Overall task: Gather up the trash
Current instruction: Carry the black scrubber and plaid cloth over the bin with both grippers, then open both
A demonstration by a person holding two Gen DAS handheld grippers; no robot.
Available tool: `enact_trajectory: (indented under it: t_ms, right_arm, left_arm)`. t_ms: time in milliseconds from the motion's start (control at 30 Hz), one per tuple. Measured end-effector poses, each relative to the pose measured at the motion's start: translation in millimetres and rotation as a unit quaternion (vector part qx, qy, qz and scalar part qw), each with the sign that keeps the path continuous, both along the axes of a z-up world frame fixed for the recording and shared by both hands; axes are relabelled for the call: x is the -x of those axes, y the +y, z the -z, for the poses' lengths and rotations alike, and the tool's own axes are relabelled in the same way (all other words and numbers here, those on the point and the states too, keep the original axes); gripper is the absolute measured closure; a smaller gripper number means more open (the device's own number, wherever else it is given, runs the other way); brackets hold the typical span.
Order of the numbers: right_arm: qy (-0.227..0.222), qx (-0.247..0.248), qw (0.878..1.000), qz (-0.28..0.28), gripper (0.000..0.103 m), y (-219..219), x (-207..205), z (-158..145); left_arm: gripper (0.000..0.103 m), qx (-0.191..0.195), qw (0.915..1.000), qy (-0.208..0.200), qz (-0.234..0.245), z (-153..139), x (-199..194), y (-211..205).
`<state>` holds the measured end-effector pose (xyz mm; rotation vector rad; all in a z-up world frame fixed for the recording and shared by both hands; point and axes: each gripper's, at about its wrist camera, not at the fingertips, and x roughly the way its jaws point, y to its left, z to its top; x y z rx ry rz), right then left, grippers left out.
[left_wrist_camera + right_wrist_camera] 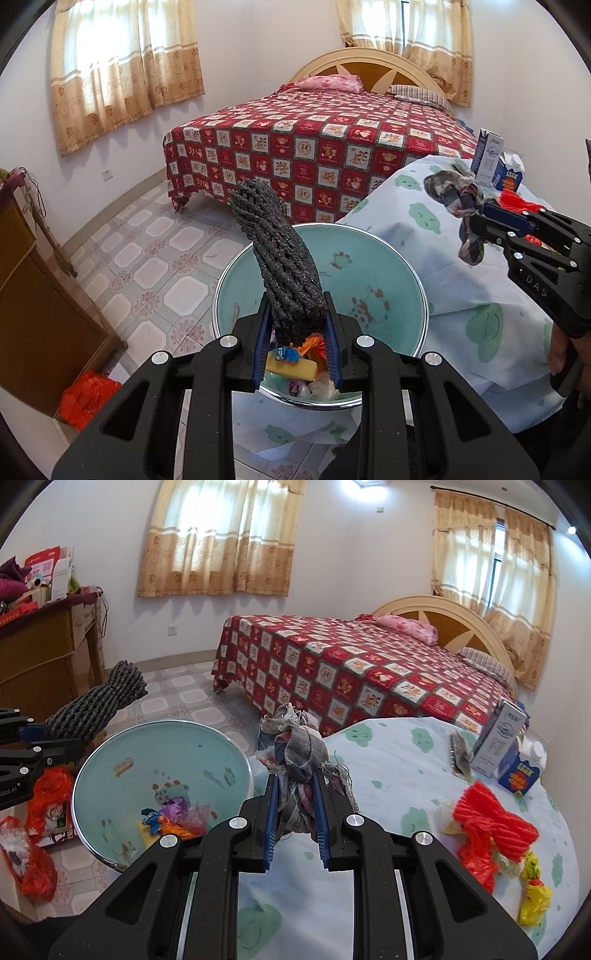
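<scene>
Currently the left tongs (297,332) are clamping a grey knitted bundle (280,254) above the teal bin (369,266); the right tongs (297,812) are pinching a rag wad (299,757) over the desk (399,768), right of the bin, probably loosely, so frayed ends are risking snagging.

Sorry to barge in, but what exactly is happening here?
A person is clearing trash. The left gripper clamps a dark grey knitted bundle over the teal metal-rimmed bin, which holds wrappers. The right gripper grips a frayed multicoloured rag wad above the cloud-print tablecloth.
</scene>
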<state>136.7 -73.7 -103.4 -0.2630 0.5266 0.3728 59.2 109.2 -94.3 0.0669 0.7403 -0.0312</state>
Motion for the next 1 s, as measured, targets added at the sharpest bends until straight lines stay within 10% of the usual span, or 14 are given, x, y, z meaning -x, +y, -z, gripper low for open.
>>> enact_trajectory:
  t_ms: [1000]
  right_arm:
    - [0.002, 0.016, 0.999, -0.034, 0.084, 29, 1, 1]
  left_arm:
    - [0.077, 0.006, 1.0, 0.004, 0.002, 4, 4, 7]
